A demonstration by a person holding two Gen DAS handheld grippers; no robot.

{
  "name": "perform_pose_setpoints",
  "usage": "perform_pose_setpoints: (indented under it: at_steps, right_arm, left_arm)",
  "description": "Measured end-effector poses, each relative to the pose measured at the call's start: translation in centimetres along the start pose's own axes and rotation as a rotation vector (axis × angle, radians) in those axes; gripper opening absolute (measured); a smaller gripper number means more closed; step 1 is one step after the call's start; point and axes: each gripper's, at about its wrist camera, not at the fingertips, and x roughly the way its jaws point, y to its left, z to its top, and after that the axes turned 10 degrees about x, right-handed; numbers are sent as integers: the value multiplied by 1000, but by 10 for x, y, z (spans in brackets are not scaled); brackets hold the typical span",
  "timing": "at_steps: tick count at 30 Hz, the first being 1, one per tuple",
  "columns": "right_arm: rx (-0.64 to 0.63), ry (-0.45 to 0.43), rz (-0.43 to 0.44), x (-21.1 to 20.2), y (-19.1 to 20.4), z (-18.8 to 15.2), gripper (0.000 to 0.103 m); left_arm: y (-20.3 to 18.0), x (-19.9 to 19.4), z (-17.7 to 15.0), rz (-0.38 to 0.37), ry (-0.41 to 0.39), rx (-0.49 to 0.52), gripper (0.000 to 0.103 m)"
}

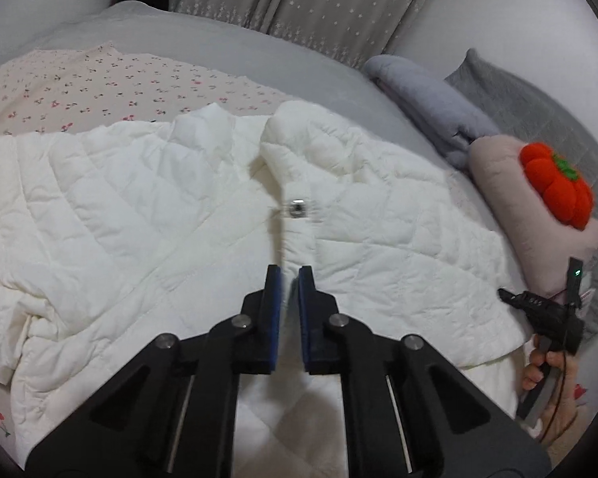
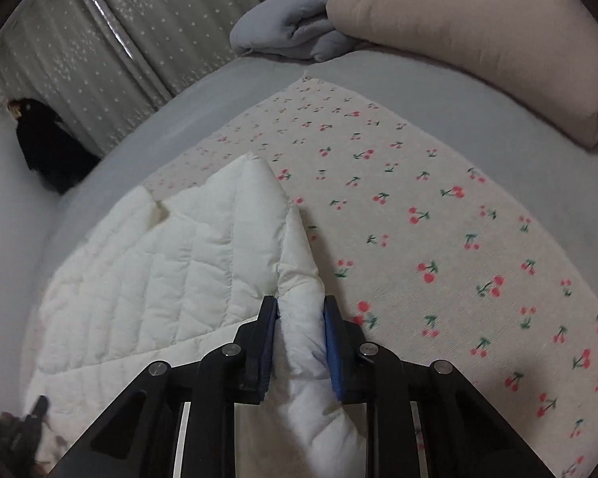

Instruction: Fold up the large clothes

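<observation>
Jacket spread across bed, front strip running straight ahead of nearly closed left tool, right tool pinching its side edge.

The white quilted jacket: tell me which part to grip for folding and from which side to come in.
Grip the white quilted jacket by its thick outer edge, coming in from the near side at a downward slant. That edge forms a raised padded ridge on the cherry-print cloth; the right gripper is already closed on it. The left gripper is closed around the front placket below the metal snap.
</observation>
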Motion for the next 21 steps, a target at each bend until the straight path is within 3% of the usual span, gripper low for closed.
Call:
perform_pose_setpoints:
  at_steps: [1,5,6,7,9,13,15,21]
  right_arm:
    - [-18,-2,-41,8,0,-2,23]
    - [-43,-15,-61,4,7,-9,26]
    - [-48,-13,-50,-3,9,-9,29]
    - [-52,-13,-39,-10,12,-9,35]
    - [-64,-4,-16,-27,9,-10,48]
    - [-105,6,34,-56,24,-19,69]
    - [-175,16,33,-72,36,-34,73]
    - [-187,44,16,-80,42,-46,74]
  left_arm:
    - [2,8,-3,68,40,9,10]
    - [16,1,-2,27,71,-55,15]
    - [17,-5,-1,23,76,-63,29]
    - [18,-14,0,32,75,-71,51]
    - [24,-34,-1,94,65,-82,81]
    - [46,-72,-8,204,65,-100,85]
    - [65,-83,-14,269,75,-145,88]
    - [122,-110,-36,367,87,-279,89]
